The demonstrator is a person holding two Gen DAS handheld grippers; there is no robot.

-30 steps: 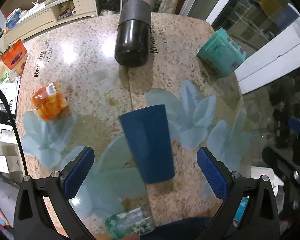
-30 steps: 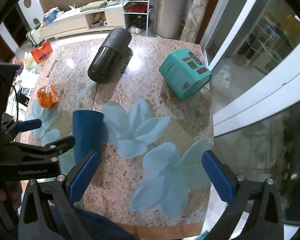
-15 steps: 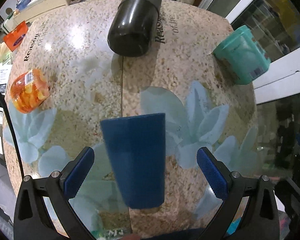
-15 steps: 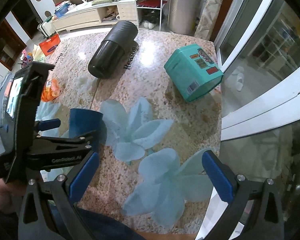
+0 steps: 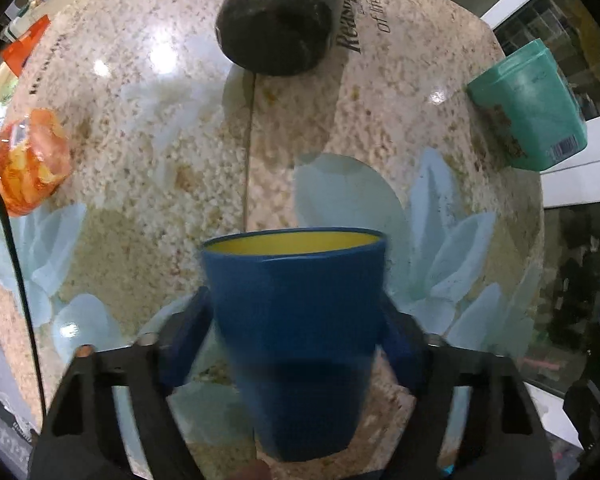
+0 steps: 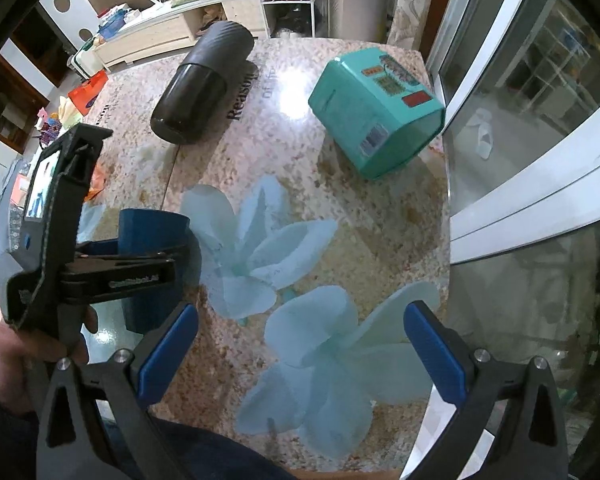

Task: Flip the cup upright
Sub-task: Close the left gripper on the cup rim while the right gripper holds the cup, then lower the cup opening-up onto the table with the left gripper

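The blue cup with a yellow inside fills the lower middle of the left wrist view, its open rim pointing away from the camera. My left gripper is shut on the cup's sides, one blue pad on each side. In the right wrist view the cup shows at the left, clamped in the left gripper, over the table's front left part. My right gripper is open and empty above the flower-patterned table.
A black cylinder lies on its side at the table's far side. A teal box lies at the far right near the edge. An orange snack bag lies at the left. A window and a drop run along the right.
My left gripper has closed on the blue cup and tilted it, so its yellow inside now shows. The right gripper stays open and has barely moved.
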